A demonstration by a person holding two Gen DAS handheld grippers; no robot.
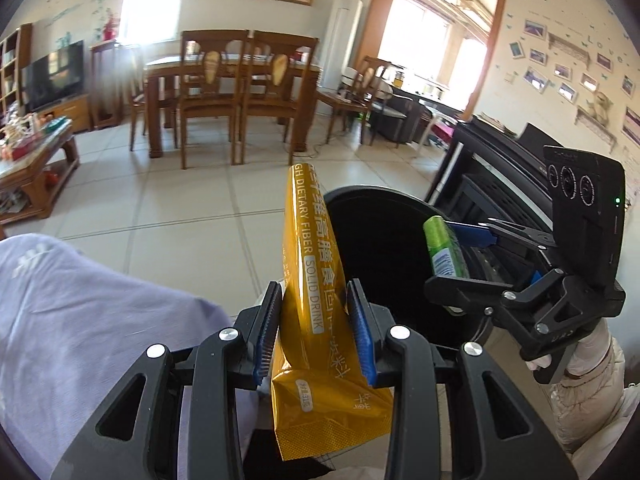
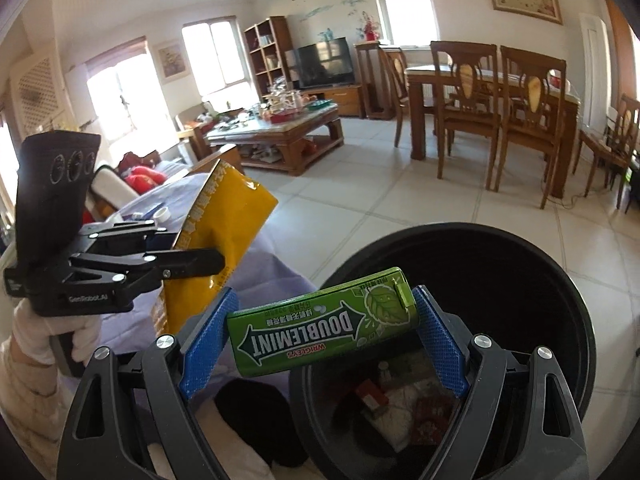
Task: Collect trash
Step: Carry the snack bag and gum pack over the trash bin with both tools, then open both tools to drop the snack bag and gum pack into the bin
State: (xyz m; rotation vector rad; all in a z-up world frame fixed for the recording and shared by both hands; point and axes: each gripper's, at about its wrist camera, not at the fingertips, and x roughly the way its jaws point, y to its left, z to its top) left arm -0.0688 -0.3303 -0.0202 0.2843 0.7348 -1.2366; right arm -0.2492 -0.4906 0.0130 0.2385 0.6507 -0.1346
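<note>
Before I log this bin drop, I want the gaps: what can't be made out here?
- Black bin contents: right wrist view, partly covered by the green gum box.
- Yellow packet lower end: left wrist view, cut off behind the left gripper.
- Bin's base: hidden in both views.

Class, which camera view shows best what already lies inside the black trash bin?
The right wrist view: it looks down into the black trash bin, showing red and white scraps at the bottom. The left wrist view catches only the bin's rim and dark interior.

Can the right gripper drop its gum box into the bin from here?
Probably yes: the right gripper holds the green gum box above the black bin, whose mouth is open with nothing between.
</note>
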